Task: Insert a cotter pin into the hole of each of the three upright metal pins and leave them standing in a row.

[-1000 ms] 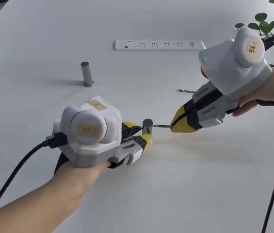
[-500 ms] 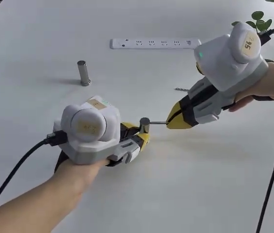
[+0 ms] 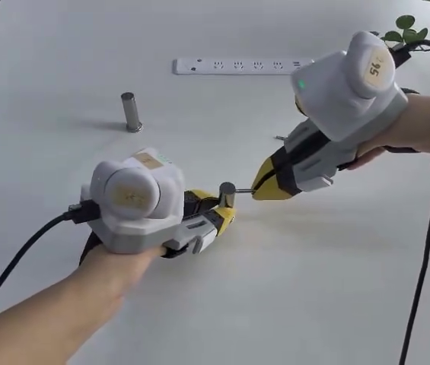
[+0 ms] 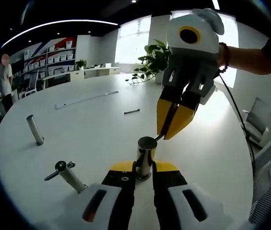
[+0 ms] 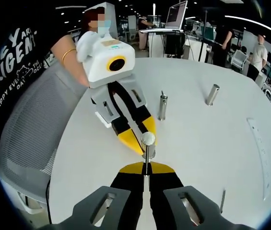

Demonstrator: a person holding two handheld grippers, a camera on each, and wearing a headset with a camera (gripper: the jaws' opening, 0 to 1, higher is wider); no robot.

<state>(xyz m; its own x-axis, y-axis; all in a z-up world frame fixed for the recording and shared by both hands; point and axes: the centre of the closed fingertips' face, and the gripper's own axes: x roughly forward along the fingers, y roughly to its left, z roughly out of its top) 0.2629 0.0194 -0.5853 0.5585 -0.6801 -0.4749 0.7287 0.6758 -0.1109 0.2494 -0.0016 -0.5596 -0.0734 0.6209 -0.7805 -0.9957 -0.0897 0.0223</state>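
Table (image 3: pixel 313 289): left hand-held gripper (image 3: pixel 224 211) clamps metal pin (image 3: pixel 227 193); right hand-held gripper (image 3: pixel 260 189) pinches cotter pin (image 5: pixel 146 158).

The right tool (image 5: pixel 146 167) rises from the bottom with its yellow-tipped jaws pressed together on a thin cotter pin (image 5: pixel 146 155), whose far end meets the side of an upright metal pin (image 5: pixel 148 139). The left tool (image 5: pixel 141 134) reaches in from the upper left and clamps that pin between its own yellow tips. Farther off on the white desk (image 5: pixel 197 143) stand a second metal pin (image 5: pixel 162 107) with a thin wire at its top and a third metal pin (image 5: pixel 212 94), and a loose cotter pin (image 5: pixel 222 200) lies at the lower right.
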